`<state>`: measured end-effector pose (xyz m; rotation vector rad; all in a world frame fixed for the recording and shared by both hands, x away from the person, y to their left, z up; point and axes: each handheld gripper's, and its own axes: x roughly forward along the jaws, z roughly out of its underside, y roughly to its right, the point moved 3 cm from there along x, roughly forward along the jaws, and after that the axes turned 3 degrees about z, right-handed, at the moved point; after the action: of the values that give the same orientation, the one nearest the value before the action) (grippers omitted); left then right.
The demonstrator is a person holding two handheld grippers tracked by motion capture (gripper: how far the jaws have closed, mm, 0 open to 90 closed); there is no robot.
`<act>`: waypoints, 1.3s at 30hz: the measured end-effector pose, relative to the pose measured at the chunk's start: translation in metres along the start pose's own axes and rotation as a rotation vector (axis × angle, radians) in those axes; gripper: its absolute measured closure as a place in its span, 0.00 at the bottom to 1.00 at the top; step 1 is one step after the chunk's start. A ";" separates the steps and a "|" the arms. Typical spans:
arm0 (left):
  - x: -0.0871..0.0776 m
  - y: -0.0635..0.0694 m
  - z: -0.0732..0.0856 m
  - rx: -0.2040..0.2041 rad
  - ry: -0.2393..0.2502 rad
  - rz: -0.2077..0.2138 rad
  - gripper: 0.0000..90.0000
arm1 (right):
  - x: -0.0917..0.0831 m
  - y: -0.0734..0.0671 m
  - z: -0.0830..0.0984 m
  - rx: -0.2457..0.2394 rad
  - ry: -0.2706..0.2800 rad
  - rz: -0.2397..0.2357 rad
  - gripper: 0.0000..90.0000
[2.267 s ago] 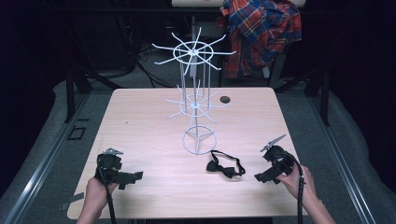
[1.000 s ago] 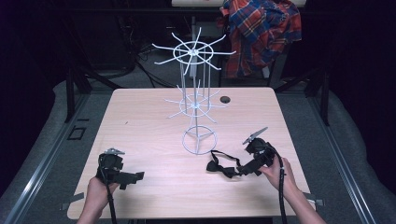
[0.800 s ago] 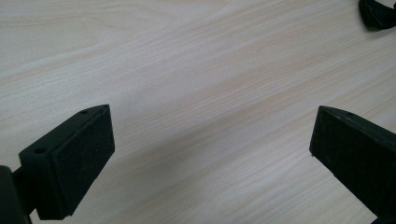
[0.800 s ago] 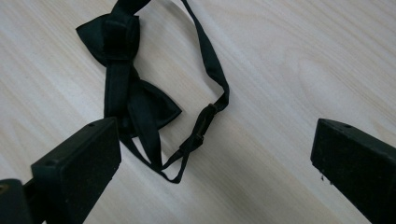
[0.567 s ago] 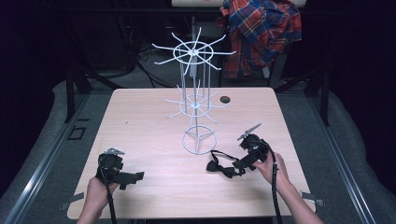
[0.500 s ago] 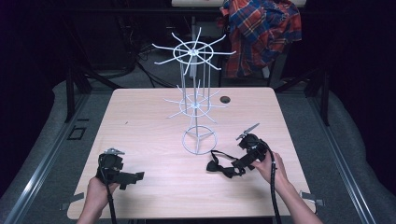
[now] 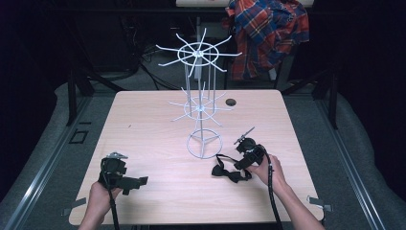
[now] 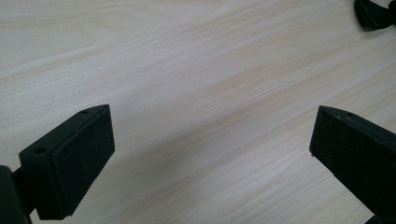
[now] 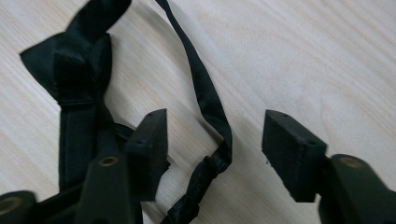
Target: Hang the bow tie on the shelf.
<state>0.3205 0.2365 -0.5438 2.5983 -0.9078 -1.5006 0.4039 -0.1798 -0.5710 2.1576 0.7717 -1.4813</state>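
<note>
A black bow tie with a thin strap lies on the wooden table, in front of a white wire rack. My right gripper is down at the tie's right side. In the right gripper view this gripper is open. The strap runs between its jaws, and the bow lies to the left. My left gripper rests at the table's front left, held by a hand. It is open over bare wood, with a corner of the tie far off.
The rack's ring base stands just behind the tie, and its arms spread out at two levels. A small dark round thing sits near the table's back edge. A plaid shirt hangs behind the table.
My right gripper has moved left from the table's front right to the bow tie and now straddles its strap. The left gripper has stayed put.
</note>
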 end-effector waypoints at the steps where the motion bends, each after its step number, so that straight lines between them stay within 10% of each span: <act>1: 0.000 0.000 0.000 0.000 0.000 0.000 0.00 | 0.000 0.000 0.000 0.002 -0.006 0.003 0.53; 16: 0.000 0.001 0.000 0.006 -0.002 0.000 0.00 | 0.002 0.002 0.003 -0.015 -0.073 0.007 0.94; 39: 0.001 0.003 0.000 0.004 0.001 -0.002 0.00 | -0.064 -0.010 -0.010 -0.075 0.185 0.116 1.00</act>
<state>0.3191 0.2339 -0.5436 2.6030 -0.9096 -1.4998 0.3861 -0.1798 -0.5075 2.2640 0.7370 -1.1895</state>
